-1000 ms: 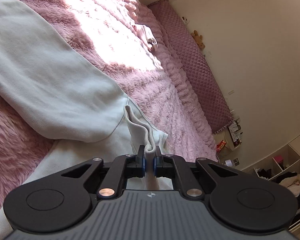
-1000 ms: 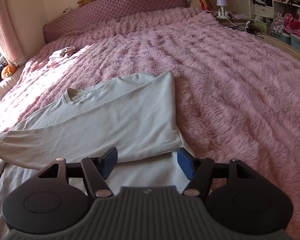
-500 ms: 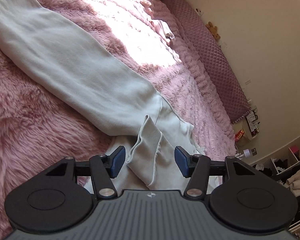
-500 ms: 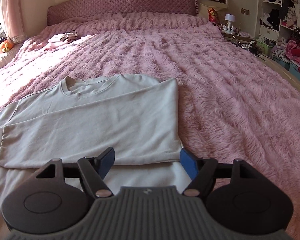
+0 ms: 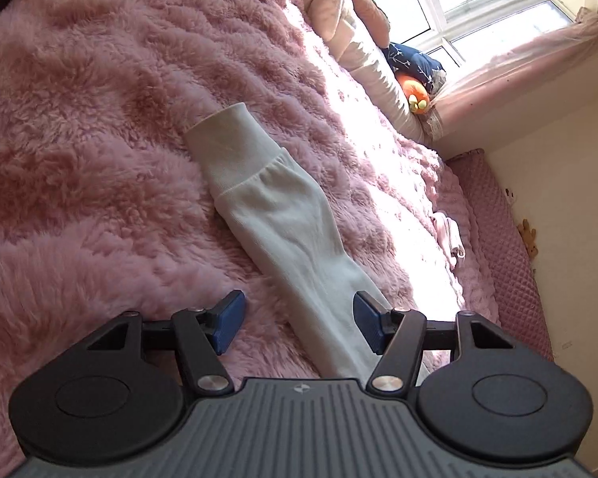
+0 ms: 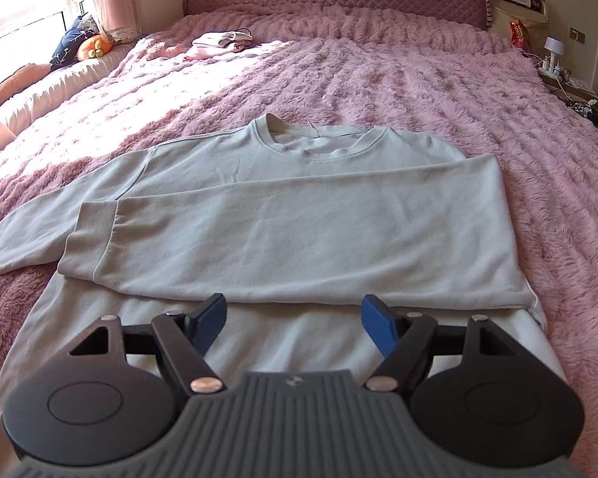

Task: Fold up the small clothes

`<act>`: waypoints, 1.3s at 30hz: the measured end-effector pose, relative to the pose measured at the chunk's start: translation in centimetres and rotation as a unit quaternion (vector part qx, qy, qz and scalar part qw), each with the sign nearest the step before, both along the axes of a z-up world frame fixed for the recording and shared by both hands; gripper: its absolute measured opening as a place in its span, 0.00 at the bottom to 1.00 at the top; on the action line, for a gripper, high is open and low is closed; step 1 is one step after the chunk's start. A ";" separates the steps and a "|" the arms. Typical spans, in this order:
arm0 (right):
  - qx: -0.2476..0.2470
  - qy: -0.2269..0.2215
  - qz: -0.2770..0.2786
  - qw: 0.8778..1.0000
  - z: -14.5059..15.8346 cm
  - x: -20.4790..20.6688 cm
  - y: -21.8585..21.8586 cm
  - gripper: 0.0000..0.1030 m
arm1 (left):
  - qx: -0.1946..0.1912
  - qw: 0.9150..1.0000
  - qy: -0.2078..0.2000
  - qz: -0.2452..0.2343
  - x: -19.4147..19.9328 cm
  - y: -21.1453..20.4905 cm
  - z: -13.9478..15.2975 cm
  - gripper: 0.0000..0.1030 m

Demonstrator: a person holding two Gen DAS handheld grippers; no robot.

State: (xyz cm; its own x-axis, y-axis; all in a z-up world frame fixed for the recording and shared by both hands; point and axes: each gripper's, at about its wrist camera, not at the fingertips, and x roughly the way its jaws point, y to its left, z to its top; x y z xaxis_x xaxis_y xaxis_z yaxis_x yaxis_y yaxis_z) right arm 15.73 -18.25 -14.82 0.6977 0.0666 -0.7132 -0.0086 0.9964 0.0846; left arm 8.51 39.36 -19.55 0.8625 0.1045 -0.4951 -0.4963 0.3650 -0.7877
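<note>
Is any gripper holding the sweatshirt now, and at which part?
Nothing is held. Left gripper has just opened over the sleeve; right gripper is open too.

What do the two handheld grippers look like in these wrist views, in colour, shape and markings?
Both look alike. The left gripper and right gripper each have a grey ribbed body with a small pale logo at its front edge, flanked by two round black discs. Black angled linkage arms with silver rivets carry two fingers tipped with blue pads. No cables, hands or sleeves show.

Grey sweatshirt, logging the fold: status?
Left gripper, right gripper open, empty. Pale grey long-sleeved sweatshirt flat on fluffy pink blanket, one sleeve folded across, other outstretched. Nothing in the way.
</note>
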 end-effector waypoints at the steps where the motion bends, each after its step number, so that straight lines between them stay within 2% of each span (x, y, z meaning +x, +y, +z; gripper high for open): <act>1: -0.003 0.001 0.002 1.000 0.0 0.0 0.2 0.68 | -0.009 1.000 -0.006 0.008 -0.1 0.7 -0.5 0.68; 4: -0.012 0.006 0.007 1.000 0.0 0.1 0.8 0.68 | -0.019 0.999 -0.024 0.021 0.0 1.8 -1.3 0.68; 8: -0.020 0.011 0.013 1.000 0.0 0.6 1.6 0.68 | -0.009 0.998 -0.035 0.042 0.8 3.1 -1.6 0.68; 12: -0.024 0.013 0.027 0.999 0.0 0.9 3.0 0.68 | -0.035 0.995 -0.055 0.077 1.3 5.1 -2.4 0.68; 15: -0.022 0.011 0.037 0.999 0.1 1.0 4.0 0.68 | -0.048 0.994 -0.067 0.074 1.7 6.1 -3.1 0.64; 18: -0.017 0.009 0.045 0.999 0.3 1.1 4.8 0.68 | -0.049 0.993 -0.078 0.068 1.4 6.4 -2.9 0.37; 19: -0.014 0.008 0.046 0.999 0.4 1.1 4.9 0.68 | -0.044 0.994 -0.078 0.069 1.2 6.3 -2.6 0.14; 20: -0.013 0.006 0.047 0.999 0.6 1.0 5.0 0.68 | -0.035 0.994 -0.085 0.066 0.9 6.0 -2.1 0.09; 24: -0.010 -0.002 0.049 0.999 1.2 0.4 4.8 0.73 | -0.015 0.990 -0.128 0.057 0.1 4.8 0.9 0.09; 26: -0.007 -0.005 0.048 0.999 1.5 0.0 4.4 0.73 | -0.010 0.988 -0.150 0.042 0.3 4.1 2.6 0.09; 30: 0.003 -0.008 0.037 0.999 1.9 -1.3 2.9 0.73 | 0.009 0.980 -0.196 -0.017 1.9 0.8 7.5 0.09; 35: 0.023 -0.009 0.011 1.000 2.1 -3.3 0.3 0.73 | 0.013 0.963 -0.242 -0.116 4.6 -6.0 11.7 0.09; 39: 0.046 -0.006 -0.017 0.999 2.1 -4.9 -2.3 0.73 | -0.011 0.944 -0.264 -0.196 6.7 -13.2 13.3 0.09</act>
State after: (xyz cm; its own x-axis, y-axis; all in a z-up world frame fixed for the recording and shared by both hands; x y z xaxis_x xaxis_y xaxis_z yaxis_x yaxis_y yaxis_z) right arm 10.83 -20.53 -12.72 0.7096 0.1063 -0.6966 0.0243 0.9843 0.1749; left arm 15.25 26.12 -6.29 0.9600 -0.2796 0.0157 0.1372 0.4208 -0.8967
